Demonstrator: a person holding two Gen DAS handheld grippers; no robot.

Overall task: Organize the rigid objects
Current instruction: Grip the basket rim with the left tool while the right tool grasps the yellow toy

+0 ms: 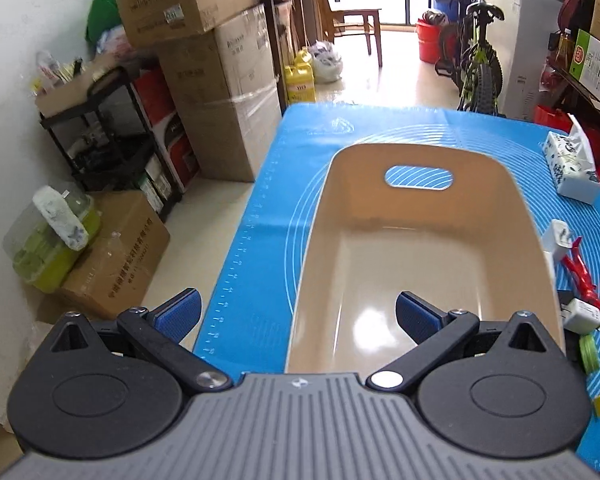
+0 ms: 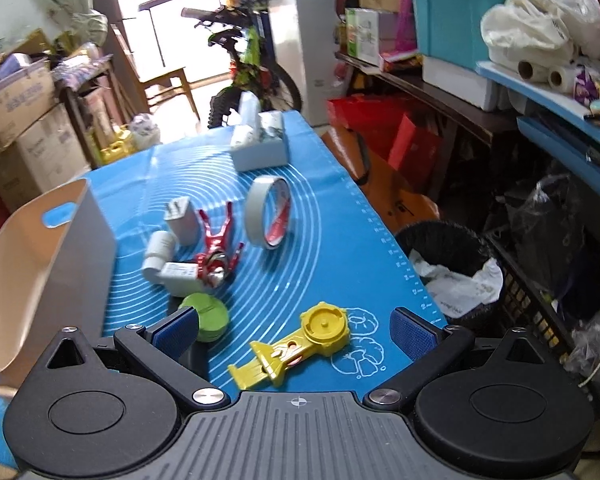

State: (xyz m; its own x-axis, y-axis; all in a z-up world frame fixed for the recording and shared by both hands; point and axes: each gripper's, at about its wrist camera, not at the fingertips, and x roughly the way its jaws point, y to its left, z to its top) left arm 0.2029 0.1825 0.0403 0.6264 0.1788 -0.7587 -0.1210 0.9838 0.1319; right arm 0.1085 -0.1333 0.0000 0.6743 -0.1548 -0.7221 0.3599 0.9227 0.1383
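A beige plastic bin [image 1: 420, 216] with a handle slot sits empty on the blue mat [image 1: 260, 208]; its wall also shows in the right wrist view [image 2: 56, 248]. My left gripper [image 1: 298, 314] is open and empty above the bin's near left rim. My right gripper [image 2: 294, 330] is open and empty above a yellow plastic toy [image 2: 296, 344]. Beyond lie a green disc [image 2: 210, 316], a red and silver figure [image 2: 218, 248], white chargers [image 2: 180, 220], a white bottle [image 2: 158, 252] and a tape roll [image 2: 268, 212].
A tissue box [image 2: 260, 148] stands at the mat's far end. A black waste bin [image 2: 452, 264] sits right of the table. Cardboard boxes [image 1: 220, 92] and a black shelf [image 1: 112, 140] stand on the left. A bicycle [image 1: 476, 64] is beyond the table.
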